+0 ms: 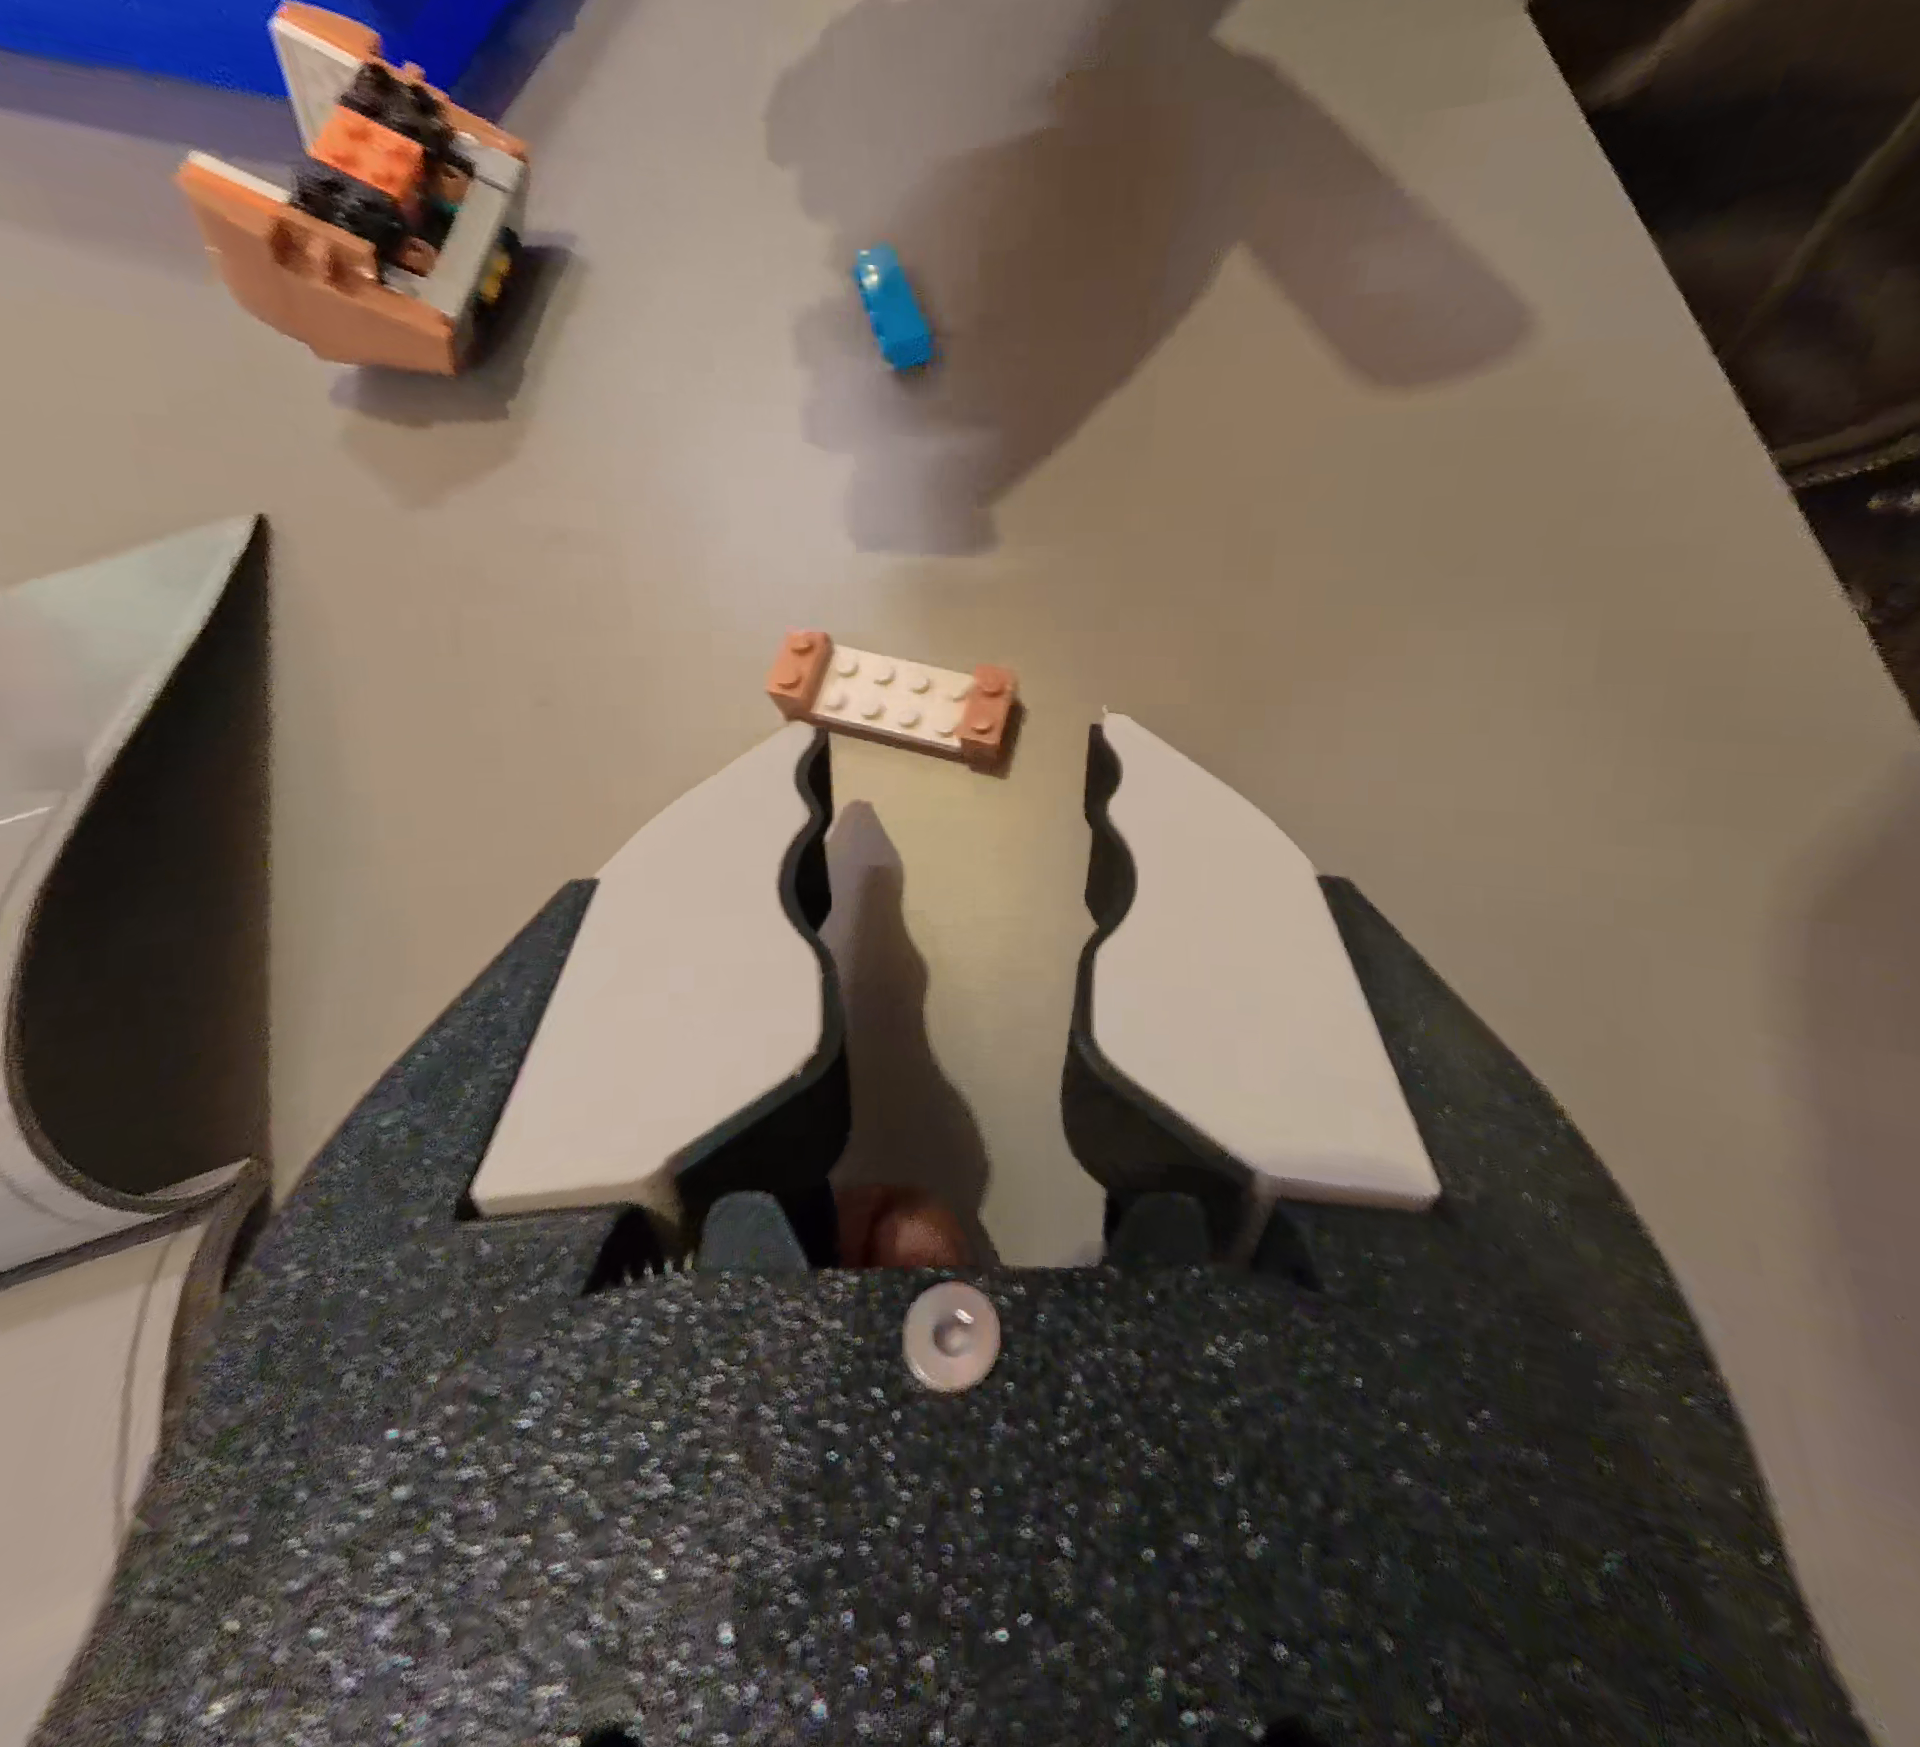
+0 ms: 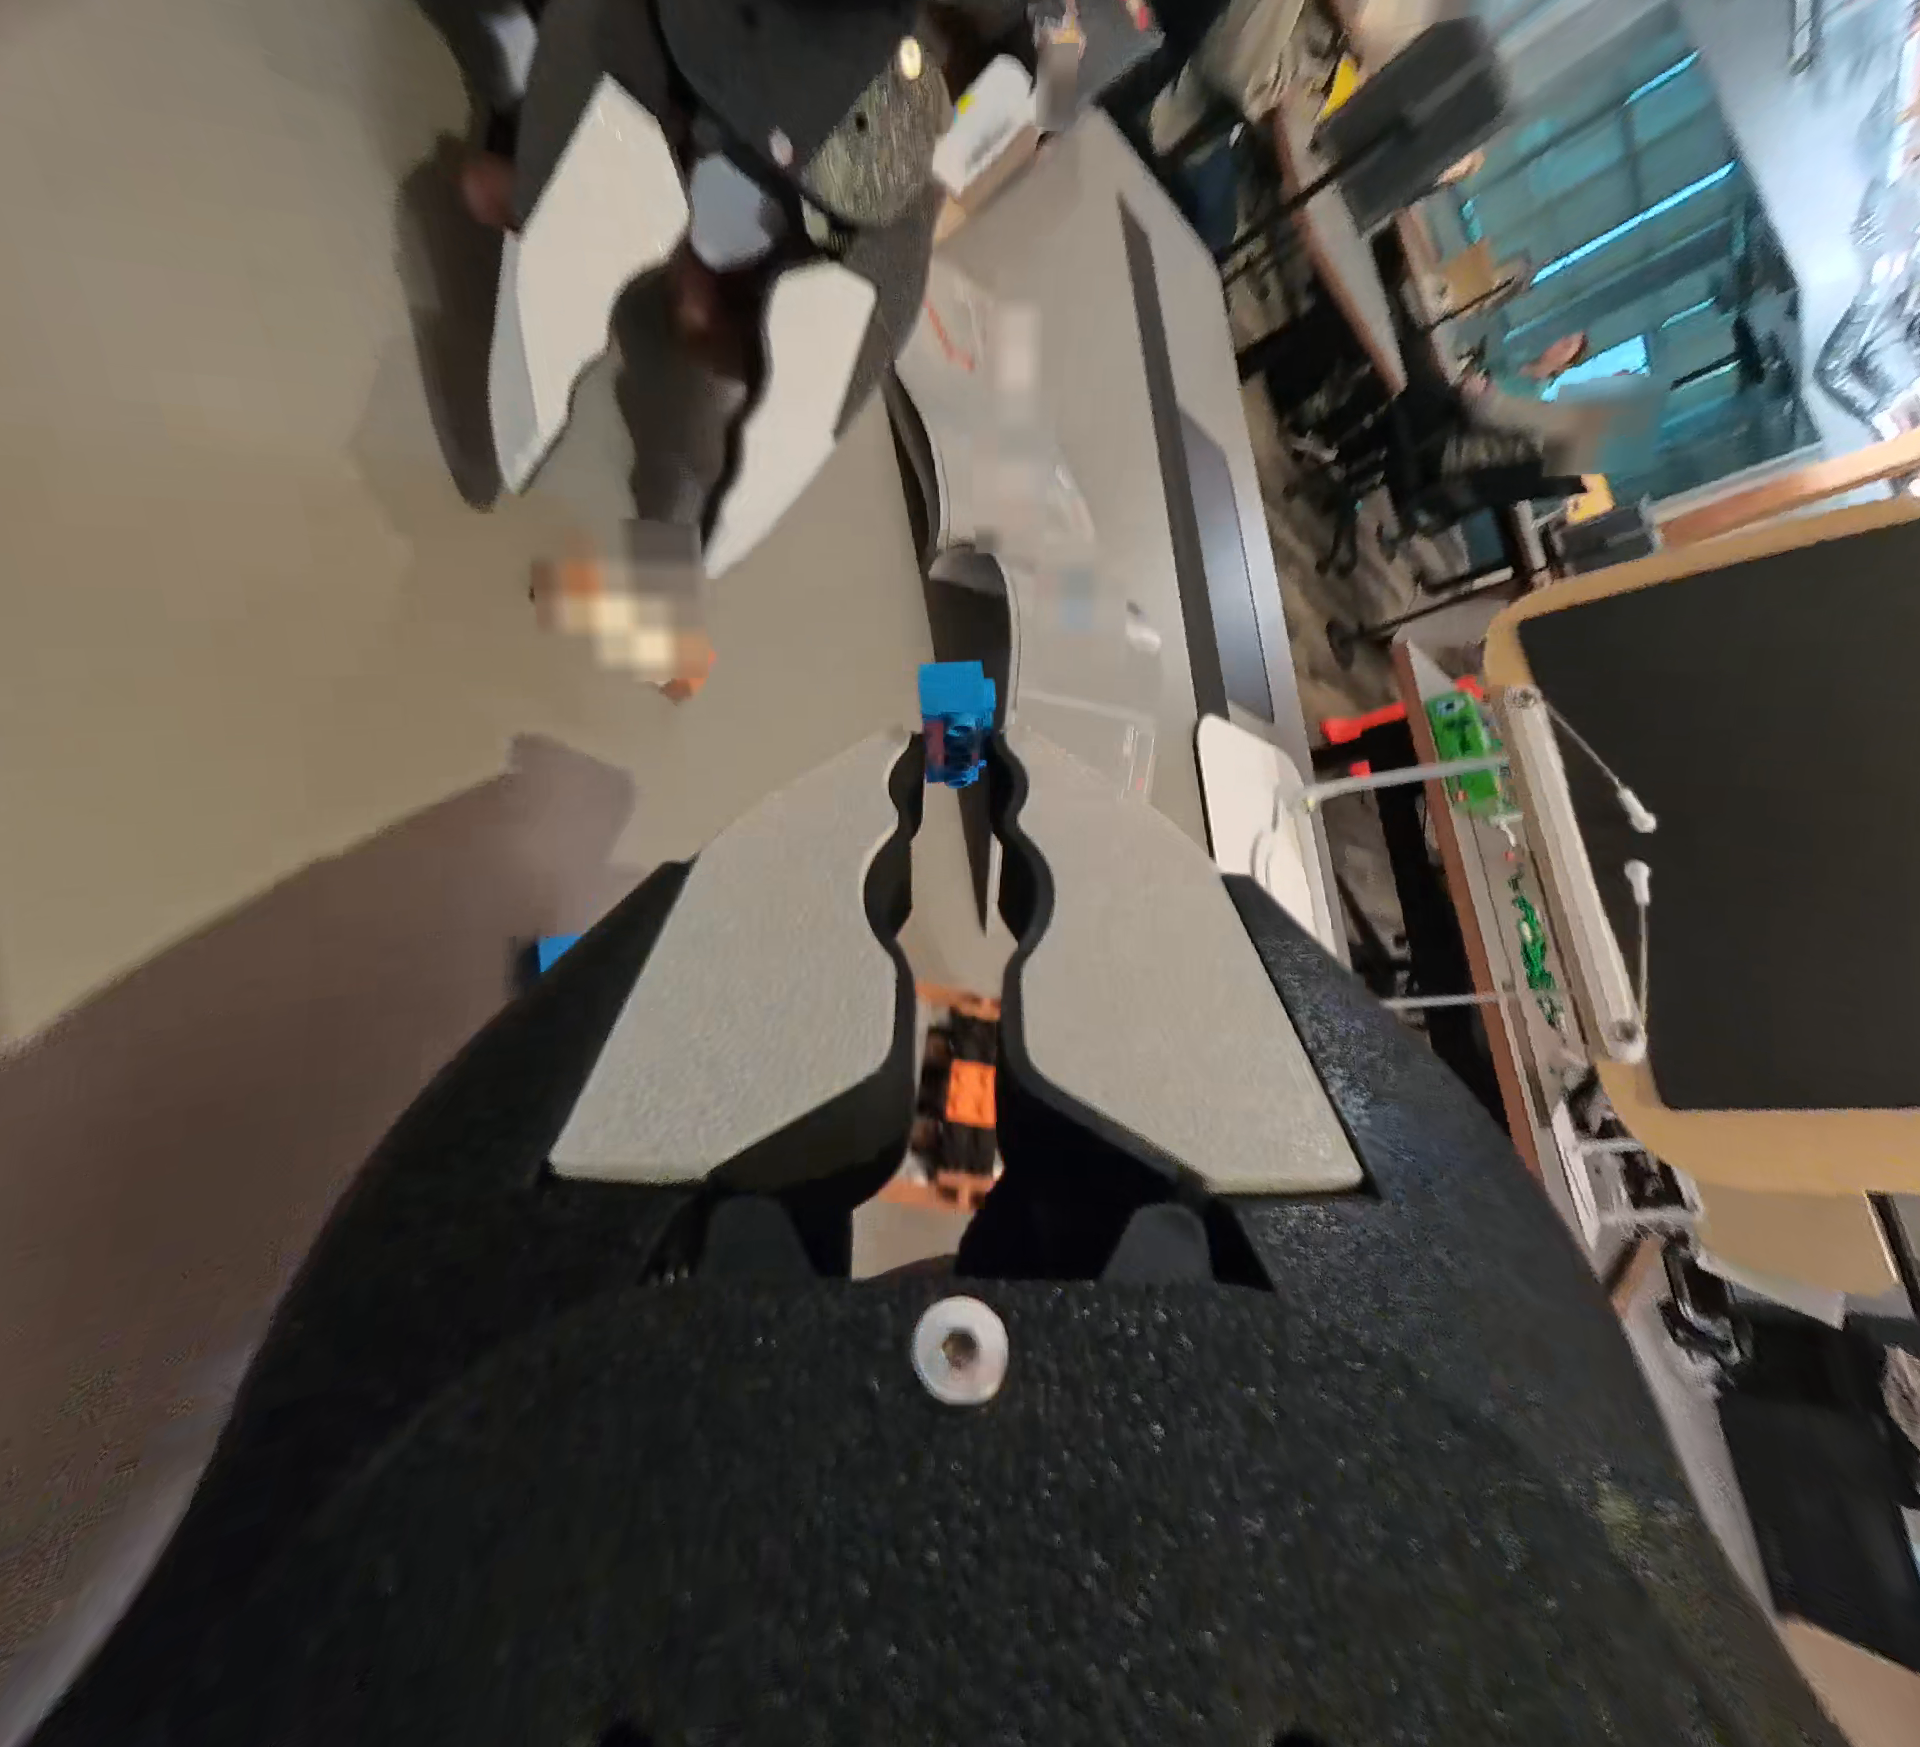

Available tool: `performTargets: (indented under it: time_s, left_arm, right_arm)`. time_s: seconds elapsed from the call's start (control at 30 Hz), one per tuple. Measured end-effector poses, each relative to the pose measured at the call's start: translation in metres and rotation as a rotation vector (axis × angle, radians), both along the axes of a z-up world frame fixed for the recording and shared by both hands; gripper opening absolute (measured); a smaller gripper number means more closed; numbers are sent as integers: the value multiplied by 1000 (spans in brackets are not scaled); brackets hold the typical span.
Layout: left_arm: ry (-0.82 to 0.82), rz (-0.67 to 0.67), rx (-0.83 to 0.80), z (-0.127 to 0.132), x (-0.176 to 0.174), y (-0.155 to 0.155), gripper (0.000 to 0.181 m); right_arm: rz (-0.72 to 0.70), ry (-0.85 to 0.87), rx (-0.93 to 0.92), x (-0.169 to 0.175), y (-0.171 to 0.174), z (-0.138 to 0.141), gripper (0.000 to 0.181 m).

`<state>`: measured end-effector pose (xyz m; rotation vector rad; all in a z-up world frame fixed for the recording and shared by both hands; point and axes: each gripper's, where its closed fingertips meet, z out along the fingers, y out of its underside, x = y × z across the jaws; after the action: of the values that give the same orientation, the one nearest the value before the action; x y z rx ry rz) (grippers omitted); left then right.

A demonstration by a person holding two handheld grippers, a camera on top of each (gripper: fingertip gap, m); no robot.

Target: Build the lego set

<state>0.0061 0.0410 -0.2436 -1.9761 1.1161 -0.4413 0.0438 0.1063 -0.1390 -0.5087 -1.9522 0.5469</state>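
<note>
A small white plate with tan bricks at both ends (image 1: 896,706) lies flat on the grey worktop (image 1: 1299,554), just beyond the tips of the left gripper (image 1: 956,741), whose fingers stand wide apart and empty. Farther off lie a loose blue brick (image 1: 894,307) and the part-built orange, black and grey model (image 1: 364,191). The right gripper (image 2: 956,752) has its fingers closed on a small blue brick piece (image 2: 954,721) at their tips, raised above the worktop.
</note>
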Motion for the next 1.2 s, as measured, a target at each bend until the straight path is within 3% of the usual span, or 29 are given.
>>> performTargets:
  time_s: [0.2, 0.47, 0.63, 0.97, 1.2]
  left_arm:
    - [14, -18, -9, -8, -3, 10, 56]
    - [59, -67, -53, -16, 0, 13, 57]
    - [45, -63, -16, -11, 3, 16, 57]
    - [-339, 44, 71, 55, 22, 24, 55]
    - [-472, 100, -70, 57, 27, 25, 51]
  right_arm:
    - [58, 109, -65, -12, -15, -13, 11]
    - [62, -39, -43, -16, -18, -53, 11]
    - [71, -26, -71, -17, -21, -55, 11]
    - [70, 75, -1, -23, -31, -48, 11]
    - [96, 103, 132, -30, -43, -51, 11]
